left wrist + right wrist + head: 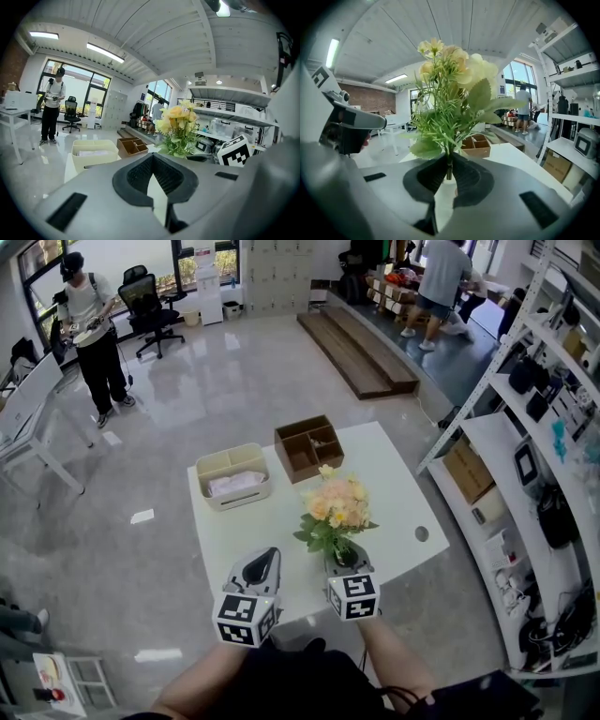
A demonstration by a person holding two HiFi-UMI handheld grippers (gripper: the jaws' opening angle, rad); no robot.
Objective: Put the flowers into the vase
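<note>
A bunch of pale yellow and peach flowers [337,505] with green leaves stands upright over the near part of the white table [403,493]. My right gripper [344,556] is shut on its thin stems [449,165], the blooms [454,61] rising above the jaws. Just below the stems shows a white rounded rim [446,181], apparently the vase's mouth; the rest of the vase is hidden under the gripper. To the left of the flowers my left gripper [265,556] hovers at about the same height. Its fingertips [152,159] meet with nothing between them.
At the table's far side sit a cream bin [232,476] with white cloth and a brown wooden divider box [307,446]. Shelving [525,474] runs close along the right. A person [94,334] stands far off on the left.
</note>
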